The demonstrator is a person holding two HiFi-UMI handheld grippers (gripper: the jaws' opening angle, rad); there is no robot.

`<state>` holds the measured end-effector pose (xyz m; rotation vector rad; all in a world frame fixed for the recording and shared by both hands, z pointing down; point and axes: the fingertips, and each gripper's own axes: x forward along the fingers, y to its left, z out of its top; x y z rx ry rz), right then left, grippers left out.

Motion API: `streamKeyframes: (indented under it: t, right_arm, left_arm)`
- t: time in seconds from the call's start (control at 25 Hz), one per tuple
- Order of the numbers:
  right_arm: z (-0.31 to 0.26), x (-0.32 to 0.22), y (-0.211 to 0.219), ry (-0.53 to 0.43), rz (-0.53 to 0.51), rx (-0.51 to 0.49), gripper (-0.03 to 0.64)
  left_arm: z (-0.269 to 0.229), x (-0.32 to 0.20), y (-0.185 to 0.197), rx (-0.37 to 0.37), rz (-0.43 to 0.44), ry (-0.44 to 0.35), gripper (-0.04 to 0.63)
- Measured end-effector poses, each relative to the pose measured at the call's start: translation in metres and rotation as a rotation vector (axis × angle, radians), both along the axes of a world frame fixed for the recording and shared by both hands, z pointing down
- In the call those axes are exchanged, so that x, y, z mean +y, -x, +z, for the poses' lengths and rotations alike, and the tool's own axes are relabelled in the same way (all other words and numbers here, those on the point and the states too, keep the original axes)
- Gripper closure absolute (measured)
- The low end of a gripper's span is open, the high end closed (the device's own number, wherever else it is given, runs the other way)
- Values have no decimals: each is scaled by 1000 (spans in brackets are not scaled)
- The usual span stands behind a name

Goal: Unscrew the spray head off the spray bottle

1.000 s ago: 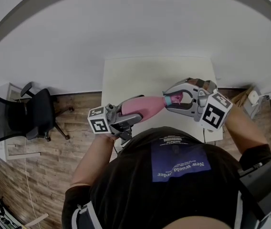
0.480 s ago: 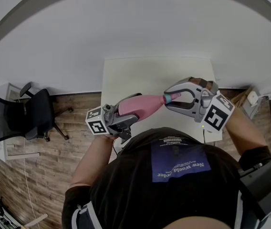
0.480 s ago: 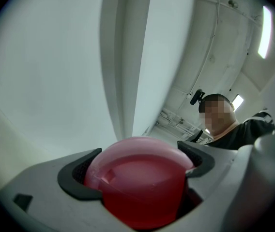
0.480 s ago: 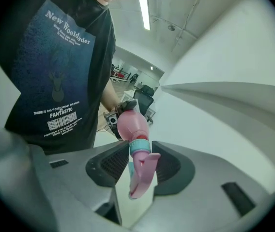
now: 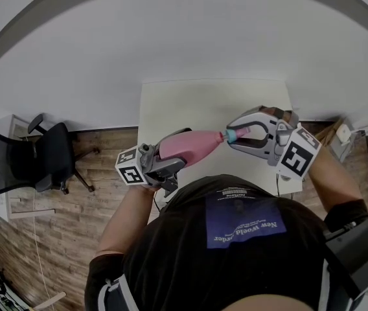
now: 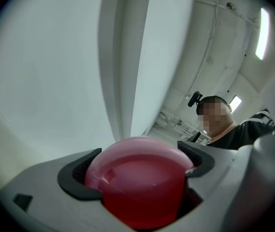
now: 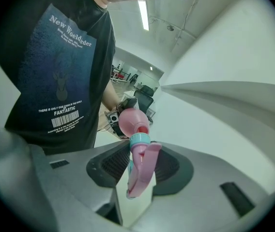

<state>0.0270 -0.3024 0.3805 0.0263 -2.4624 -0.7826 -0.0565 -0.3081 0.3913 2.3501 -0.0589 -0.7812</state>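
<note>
A white worktop (image 5: 190, 102) stands against a plain white wall, over a wood-plank floor (image 5: 74, 193), with a black office chair (image 5: 35, 157) off to the left of the head view. Above the near edge of the worktop, a person in a black T-shirt (image 5: 242, 251) holds a pink spray bottle (image 5: 190, 145) in the air between two hand-held grippers, the bottle lying almost level with its head toward the right.

The left gripper (image 6: 138, 158) has its jaws clamped on the bottle's rounded pink body, one dark pad on each side, and the body fills the gap between them. The right gripper (image 7: 140, 161) meets it from the opposite end. The pink spray head (image 7: 140, 170) stands between its jaws, just beyond the teal collar (image 7: 139, 139) at the bottle's neck. These jaws, about half open, have just been closing, and the ribbed pads press on the head from both sides. The head is on the bottle.

Each gripper carries a cube with black-and-white square markers. A blue panel on the T-shirt bears white lettering that starts "New Woel"; lower down stands the word "FANTASTIC" over a barcode. The rest is too small to read.
</note>
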Motion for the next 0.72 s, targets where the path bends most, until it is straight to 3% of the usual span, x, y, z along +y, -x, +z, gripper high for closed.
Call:
streamKeyframes:
  t: [0.24, 0.4, 0.52, 0.72]
  right_arm:
    - [-2, -12, -35, 35, 39, -22, 492]
    - [0, -24, -59, 81, 109, -57, 492]
    - [-7, -34, -69, 184, 193, -200, 492]
    - [-21, -48, -107, 397, 303, -453, 492]
  left_arm:
    - [-1, -2, 1, 22, -32, 11, 92]
    - [-1, -5, 25, 76, -80, 30, 93]
    - [-3, -12, 52, 138, -137, 42, 92]
    - [-12, -20, 60, 230, -233, 46, 93]
